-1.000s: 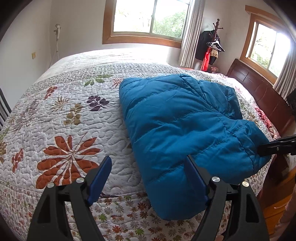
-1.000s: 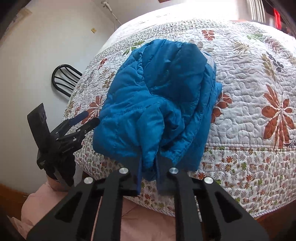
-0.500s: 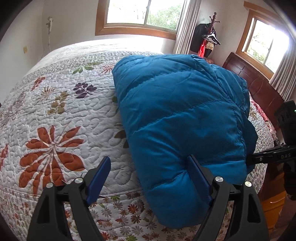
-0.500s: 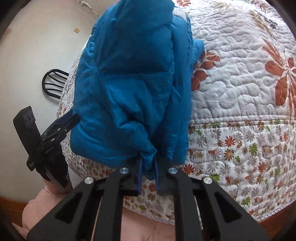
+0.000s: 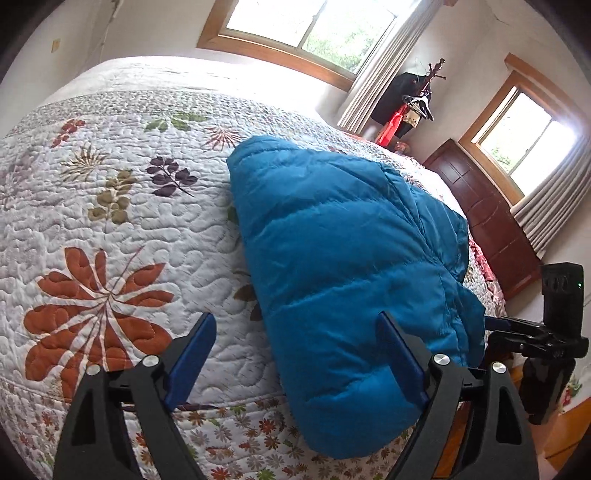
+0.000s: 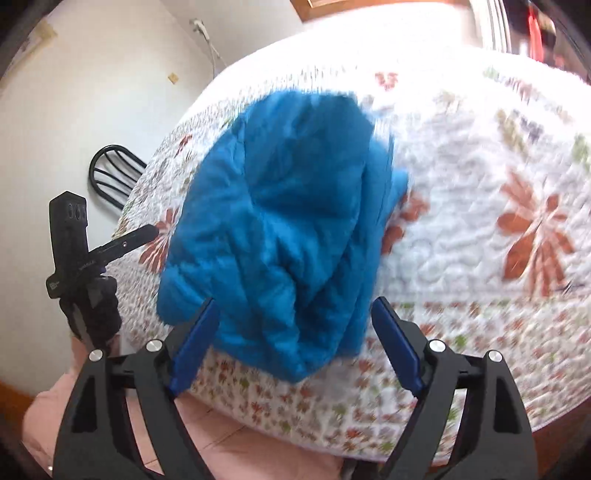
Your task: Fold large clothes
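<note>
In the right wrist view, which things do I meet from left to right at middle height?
Left hand-held gripper → black chair back → blue jacket → large orange flower on the quilt.

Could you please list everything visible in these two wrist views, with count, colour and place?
jacket: one, blue, puffy, folded on the bed's near edge, partly overhanging
quilt: one, white with floral print, covering the bed
windows: two, wood-framed, far walls
curtains: pale, beside the windows
coat stand: one, dark, in the corner, clothes hanging
headboard: one, dark wood, far right
chair: one, black, by the wall
left gripper: black, blue pads, open
right gripper: black, blue pads, open
</note>
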Demonstrator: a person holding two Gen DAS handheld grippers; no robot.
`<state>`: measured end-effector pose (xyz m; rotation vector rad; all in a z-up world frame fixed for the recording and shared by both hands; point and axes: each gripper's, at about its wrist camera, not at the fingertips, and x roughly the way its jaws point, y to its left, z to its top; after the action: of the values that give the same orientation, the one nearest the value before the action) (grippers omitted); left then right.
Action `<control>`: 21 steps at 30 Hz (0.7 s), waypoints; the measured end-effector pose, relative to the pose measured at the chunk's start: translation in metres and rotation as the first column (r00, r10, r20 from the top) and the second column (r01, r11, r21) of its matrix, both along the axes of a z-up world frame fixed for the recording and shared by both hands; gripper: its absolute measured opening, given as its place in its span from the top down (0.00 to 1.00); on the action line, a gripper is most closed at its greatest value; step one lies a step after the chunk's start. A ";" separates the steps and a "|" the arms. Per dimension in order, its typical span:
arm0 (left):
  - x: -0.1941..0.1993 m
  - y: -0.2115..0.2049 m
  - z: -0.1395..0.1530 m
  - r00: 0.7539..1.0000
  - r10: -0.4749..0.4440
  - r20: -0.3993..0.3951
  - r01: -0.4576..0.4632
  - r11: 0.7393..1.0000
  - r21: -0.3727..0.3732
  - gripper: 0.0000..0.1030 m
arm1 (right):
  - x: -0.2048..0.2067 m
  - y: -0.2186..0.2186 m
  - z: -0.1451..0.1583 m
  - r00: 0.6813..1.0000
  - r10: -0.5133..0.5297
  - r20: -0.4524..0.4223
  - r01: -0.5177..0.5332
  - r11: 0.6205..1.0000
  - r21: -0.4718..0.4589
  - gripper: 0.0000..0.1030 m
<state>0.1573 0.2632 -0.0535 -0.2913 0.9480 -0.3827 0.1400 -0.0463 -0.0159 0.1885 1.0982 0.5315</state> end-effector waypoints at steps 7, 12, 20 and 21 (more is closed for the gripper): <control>0.048 0.018 -0.034 0.989 -0.038 -0.145 0.013 0.986 -0.167 0.13 | 0.053 -0.009 -0.021 0.996 -0.019 -0.092 0.028 0.994 0.104 0.12; 0.066 0.012 -0.055 0.976 -0.117 -0.184 0.062 0.958 -0.280 0.11 | 0.078 -0.021 -0.054 0.983 0.009 -0.185 0.032 0.975 0.220 0.09; 0.087 -0.015 -0.074 0.960 -0.212 -0.183 0.129 0.915 -0.383 0.04 | 0.097 -0.021 -0.099 0.960 0.079 -0.270 0.035 0.918 0.395 0.03; 0.088 -0.018 -0.075 0.960 -0.213 -0.180 0.131 0.914 -0.383 0.04 | 0.099 -0.020 -0.101 0.960 0.087 -0.267 0.031 0.912 0.408 0.02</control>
<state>0.2455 0.2451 -0.1285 -0.6051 1.1206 -0.7068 0.2391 -0.0659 -0.1171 0.6327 1.2558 0.7771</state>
